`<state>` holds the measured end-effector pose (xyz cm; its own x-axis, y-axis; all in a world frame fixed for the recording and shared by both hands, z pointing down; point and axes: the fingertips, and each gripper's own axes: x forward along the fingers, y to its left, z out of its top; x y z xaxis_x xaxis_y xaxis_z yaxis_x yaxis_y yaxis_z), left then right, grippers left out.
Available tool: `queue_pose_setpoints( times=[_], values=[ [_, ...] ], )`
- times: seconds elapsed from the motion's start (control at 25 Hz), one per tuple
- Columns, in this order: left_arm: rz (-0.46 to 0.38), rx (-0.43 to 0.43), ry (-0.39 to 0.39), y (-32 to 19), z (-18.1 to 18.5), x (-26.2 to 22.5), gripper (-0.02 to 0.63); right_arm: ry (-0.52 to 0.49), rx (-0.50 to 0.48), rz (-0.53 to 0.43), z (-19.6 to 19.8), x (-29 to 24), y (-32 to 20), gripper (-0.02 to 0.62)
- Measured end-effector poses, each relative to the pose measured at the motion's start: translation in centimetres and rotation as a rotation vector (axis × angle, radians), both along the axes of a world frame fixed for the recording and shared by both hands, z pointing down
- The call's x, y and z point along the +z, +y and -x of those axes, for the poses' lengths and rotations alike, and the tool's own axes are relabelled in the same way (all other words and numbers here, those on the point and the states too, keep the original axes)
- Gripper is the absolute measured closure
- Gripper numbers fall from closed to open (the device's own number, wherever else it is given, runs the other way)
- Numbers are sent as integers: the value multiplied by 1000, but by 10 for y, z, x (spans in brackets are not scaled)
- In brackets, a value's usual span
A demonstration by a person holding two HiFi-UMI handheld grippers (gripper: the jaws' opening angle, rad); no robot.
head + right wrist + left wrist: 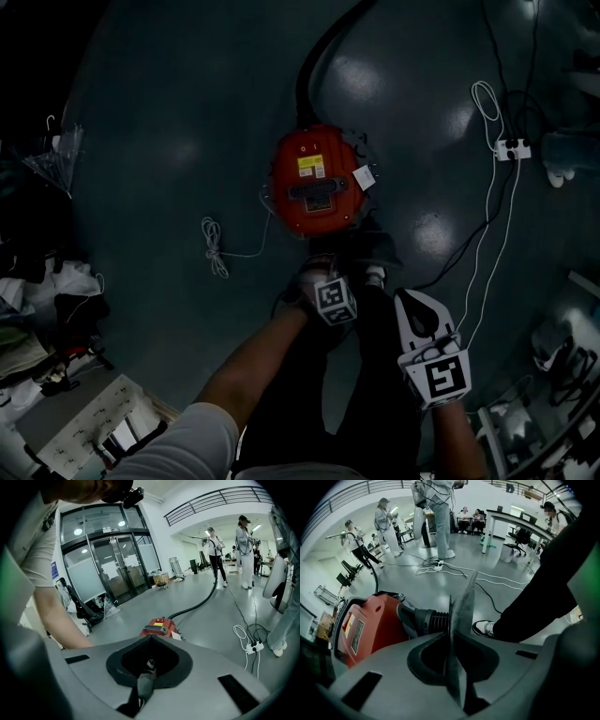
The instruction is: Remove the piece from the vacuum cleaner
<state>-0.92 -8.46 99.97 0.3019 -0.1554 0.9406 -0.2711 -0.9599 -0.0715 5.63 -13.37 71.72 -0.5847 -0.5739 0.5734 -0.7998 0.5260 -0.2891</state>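
Note:
A red vacuum cleaner [317, 178] [365, 625] [159, 627] stands on the dark floor, and its black hose [319, 56] runs off to the far side. From its near side sticks a black piece with a ribbed cuff [429, 620]. My left gripper [323, 272] [464, 597] is down at that side, with its jaws closed in on the end of the cuff. Whatever lies past the pads is hidden by them. My right gripper [412, 298] [145, 677] hangs back to the right, shut and with nothing in it, pointing at the vacuum cleaner from a distance.
A white power strip [513, 148] lies at the right, and cables [487, 234] trail from it. A coiled cord [214, 246] lies left of the vacuum cleaner. The person's shoe [485, 627] stands just right of the cuff. Clutter [37, 309] fills the left edge. Other people stand far off.

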Motion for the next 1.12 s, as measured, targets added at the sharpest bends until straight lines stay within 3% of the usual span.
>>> queue_pose_setpoints(
  times=[0.64,0.88,1.0,1.12],
  values=[
    [137,29,49,19,-1,-3,577,-1,-6,32,6,3,11,578],
    [150,42,68,21,0,-6,577,-5,-7,32,8,3,19,578],
    [166,109,85,40,-4,-9,578,-1,-3,33,7,3,23,578],
    [162,78,95,50,-2,-11,578,2,4,32,6,0,23,578]
  ],
)
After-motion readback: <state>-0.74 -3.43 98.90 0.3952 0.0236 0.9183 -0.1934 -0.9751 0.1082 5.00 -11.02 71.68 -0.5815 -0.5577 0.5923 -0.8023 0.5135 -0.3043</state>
